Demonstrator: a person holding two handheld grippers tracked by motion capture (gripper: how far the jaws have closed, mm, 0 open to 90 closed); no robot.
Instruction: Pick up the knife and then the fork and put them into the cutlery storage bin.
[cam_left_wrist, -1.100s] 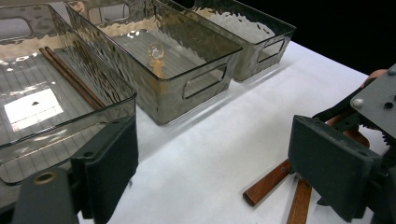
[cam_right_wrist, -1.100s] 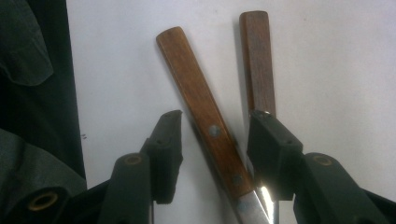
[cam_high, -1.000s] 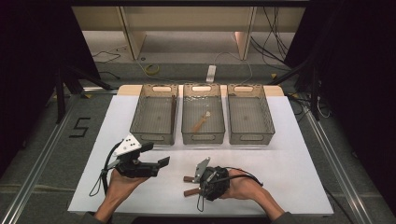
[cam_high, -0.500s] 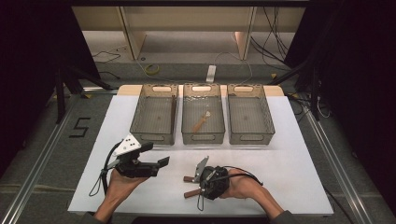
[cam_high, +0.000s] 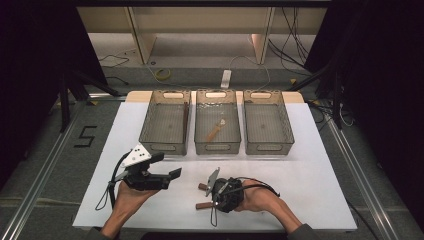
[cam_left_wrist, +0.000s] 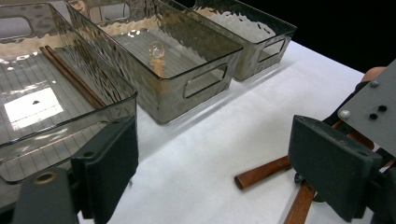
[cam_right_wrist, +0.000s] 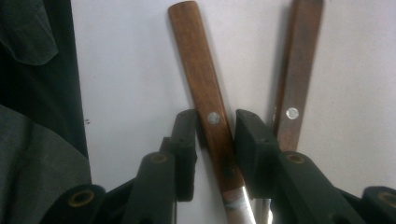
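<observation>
White table (cam_high: 320, 165): three bins (cam_high: 217, 127), two wooden-handled knives (cam_high: 204, 204).

We had three bins (cam_high: 219, 127) lined up along the table's (cam_high: 320, 170) far edge, a spoon (cam_high: 215, 131) in the middle one, and two knives (cam_high: 202, 196) lying near the front edge.

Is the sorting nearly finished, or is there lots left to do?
Part done: chopsticks lie in the left bin and a small spoon in the middle bin; the right bin holds nothing. In hand: the right claw has just been closing around one wooden-handled utensil on the table. Left: lifting it, then its twin beside it. The left claw hovers open.
</observation>
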